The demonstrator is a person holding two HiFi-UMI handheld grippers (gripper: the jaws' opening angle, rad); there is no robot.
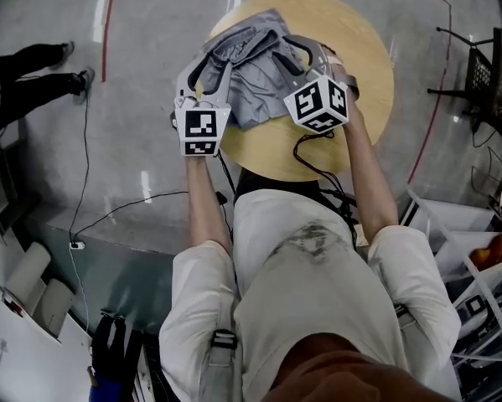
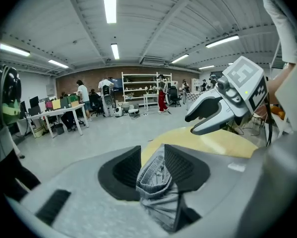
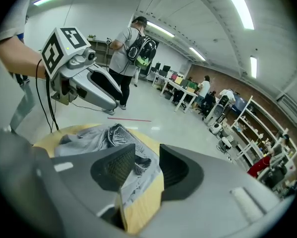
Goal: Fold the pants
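Head view, looking steeply down: a person in a pale shirt [image 1: 318,300] leans over a round wooden desk [image 1: 364,74]. Grey pants [image 1: 255,82] lie in a rumpled heap across the desk's far left part. Both grippers hover just above the cloth, marker cubes [image 1: 202,131] facing up.

Left gripper view: the left gripper [image 2: 152,151] has its fingers [image 2: 124,170] standing apart. The ribbed waistband shows in the gap, and the pads do not press on it.

Right gripper view: the right gripper [image 3: 147,152] likewise keeps its fingers [image 3: 113,168] parted, with grey fabric and bare desk visible between them and nothing clamped. Shelving [image 2: 146,86] and people [image 2: 82,95] fill the lit hall beyond.
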